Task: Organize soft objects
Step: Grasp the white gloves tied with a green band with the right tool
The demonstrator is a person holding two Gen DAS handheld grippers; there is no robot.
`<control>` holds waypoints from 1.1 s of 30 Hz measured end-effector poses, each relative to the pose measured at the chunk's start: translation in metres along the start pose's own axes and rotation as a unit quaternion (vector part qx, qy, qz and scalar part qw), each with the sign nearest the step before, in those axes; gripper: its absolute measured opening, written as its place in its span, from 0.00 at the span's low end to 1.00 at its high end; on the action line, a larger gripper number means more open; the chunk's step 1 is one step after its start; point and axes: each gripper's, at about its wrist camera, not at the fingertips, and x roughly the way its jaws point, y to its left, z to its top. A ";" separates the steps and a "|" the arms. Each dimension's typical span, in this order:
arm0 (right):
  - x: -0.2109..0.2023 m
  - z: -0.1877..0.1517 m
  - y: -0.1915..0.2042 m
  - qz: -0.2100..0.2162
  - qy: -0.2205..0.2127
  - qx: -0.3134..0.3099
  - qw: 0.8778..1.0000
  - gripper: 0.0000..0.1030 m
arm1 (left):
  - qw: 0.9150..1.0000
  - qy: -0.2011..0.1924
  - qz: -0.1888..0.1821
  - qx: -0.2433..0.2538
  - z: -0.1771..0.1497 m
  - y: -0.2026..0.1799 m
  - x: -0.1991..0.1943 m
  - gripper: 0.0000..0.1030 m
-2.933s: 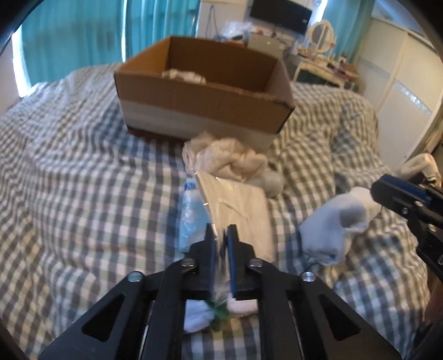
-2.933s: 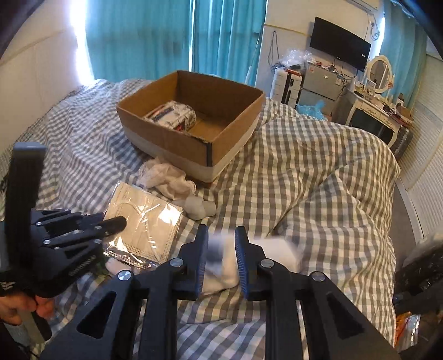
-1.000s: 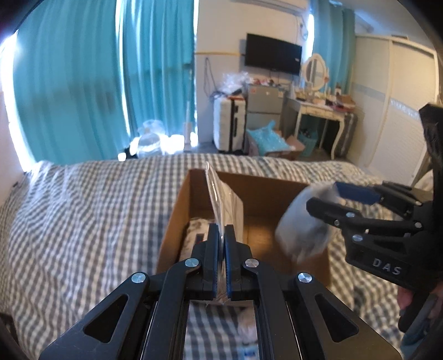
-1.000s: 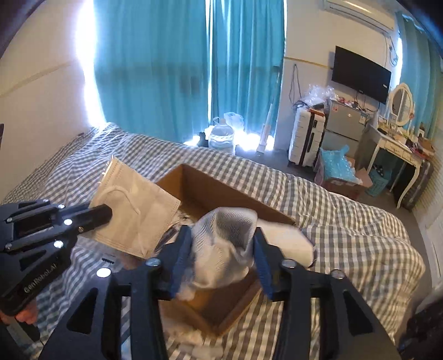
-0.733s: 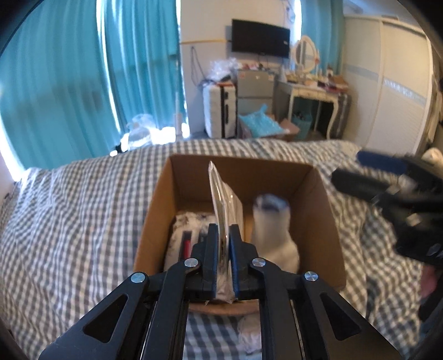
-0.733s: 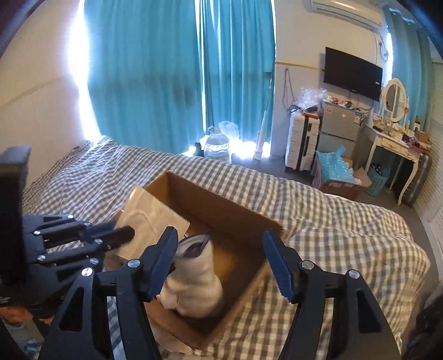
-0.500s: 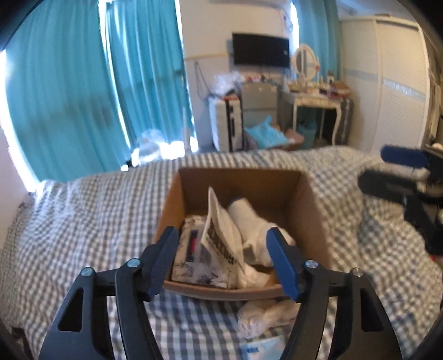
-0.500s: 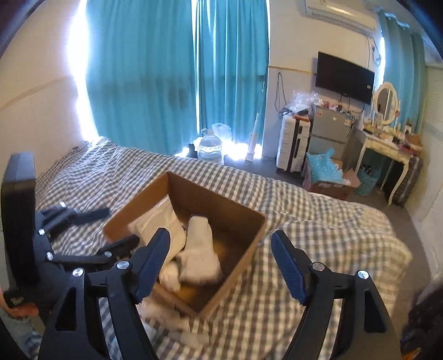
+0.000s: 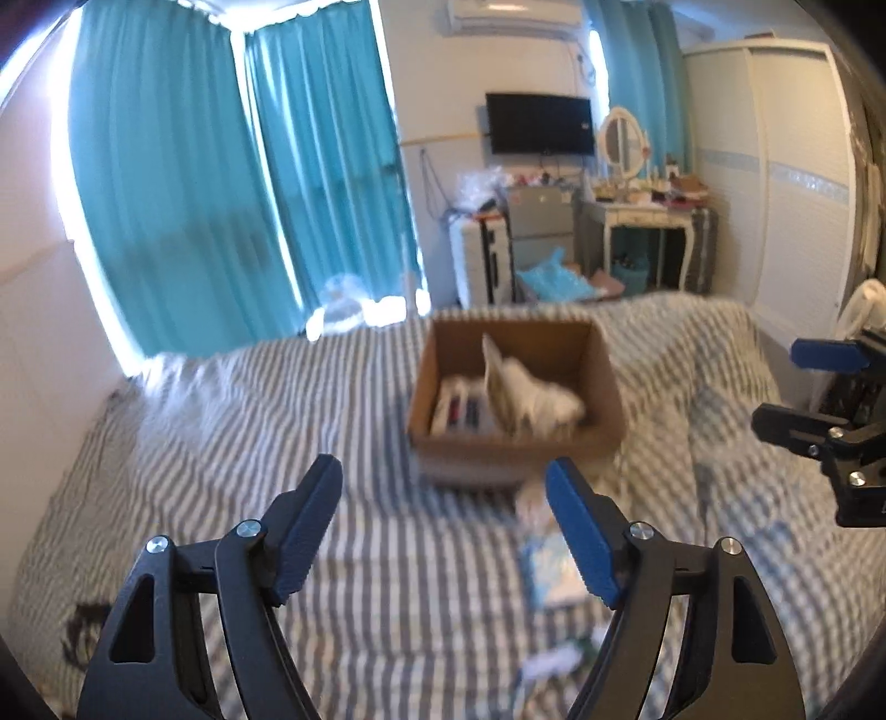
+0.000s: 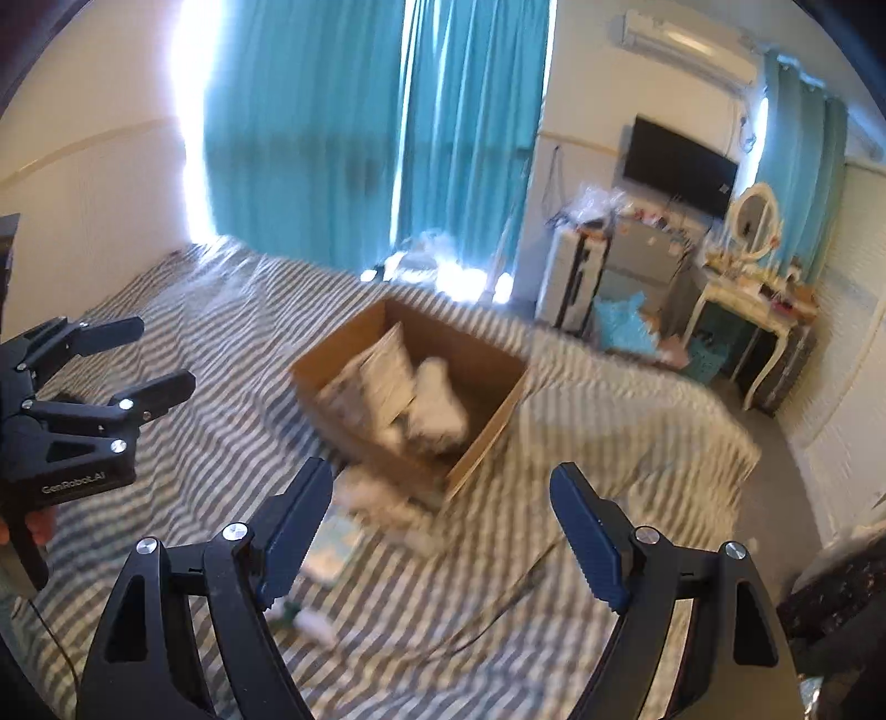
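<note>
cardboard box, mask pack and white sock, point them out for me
cardboard box point(image 9: 606, 382): left wrist view, right wall.
mask pack point(image 10: 390, 368): right wrist view, flat face.
white sock point(image 10: 437, 410): right wrist view, middle.

Teal floor-length curtains point(image 9: 183, 183) cover the window from 10 to 12 o'clock. A black wall-mounted television point(image 9: 540, 123) hangs at 1 o'clock, below a white air conditioner point(image 9: 512, 18). A white dressing table point(image 9: 645, 227) carrying an oval mirror point(image 9: 624, 135) stands at 2 o'clock, beside a white wardrobe point(image 9: 786, 183).

Teal curtains point(image 9: 183, 183) glowing with daylight, wall-mounted television point(image 9: 540, 123), air conditioner point(image 9: 515, 12) above, white dressing table point(image 9: 645, 221) with oval mirror point(image 9: 623, 134), white wardrobe point(image 9: 786, 183)
</note>
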 end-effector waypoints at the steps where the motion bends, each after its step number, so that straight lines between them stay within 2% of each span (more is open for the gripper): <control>1: 0.003 -0.009 0.004 0.007 0.006 0.004 1.000 0.79 | 1.000 0.010 0.001 0.000 -0.016 0.002 -0.001 0.75; 5: 0.038 -0.062 0.037 0.048 0.045 0.006 0.998 0.79 | 0.999 0.033 0.028 0.003 -0.065 0.000 0.008 0.75; 10: 0.096 -0.120 0.067 0.083 0.108 -0.008 0.991 0.79 | 0.996 0.082 0.016 -0.025 -0.117 -0.003 0.039 0.75; 12: 0.117 -0.133 0.076 0.094 0.136 -0.017 0.986 0.78 | 0.994 0.105 0.018 -0.032 -0.134 -0.003 0.052 0.75; 15: 0.132 -0.136 0.083 0.109 0.143 -0.029 0.983 0.78 | 0.991 0.127 0.028 -0.036 -0.151 0.000 0.061 0.75; 18: 0.145 -0.136 0.094 0.136 0.146 -0.044 0.979 0.78 | 0.990 0.133 0.026 -0.041 -0.160 0.001 0.062 0.75; 20: 0.155 -0.139 0.104 0.147 0.162 -0.056 0.974 0.78 | 0.990 0.135 0.025 -0.042 -0.161 0.002 0.063 0.75; 22: 0.164 -0.142 0.111 0.135 0.177 -0.064 0.973 0.59 | 0.989 0.136 0.027 -0.044 -0.162 0.004 0.063 0.75; 24: 0.164 -0.145 0.112 0.129 0.179 -0.065 0.973 0.50 | 0.989 0.137 0.030 -0.048 -0.164 0.005 0.063 0.75; 25: 0.158 -0.145 0.111 0.136 0.173 -0.063 0.974 0.40 | 0.989 0.137 0.030 -0.050 -0.164 0.006 0.063 0.75; 28: 0.140 -0.143 0.105 0.141 0.145 -0.048 0.978 0.33 | 0.989 0.131 0.032 -0.056 -0.162 0.008 0.060 0.75; 33: 0.108 -0.135 0.086 0.149 0.106 -0.021 0.983 0.30 | 0.990 0.124 0.032 -0.058 -0.153 0.006 0.056 0.75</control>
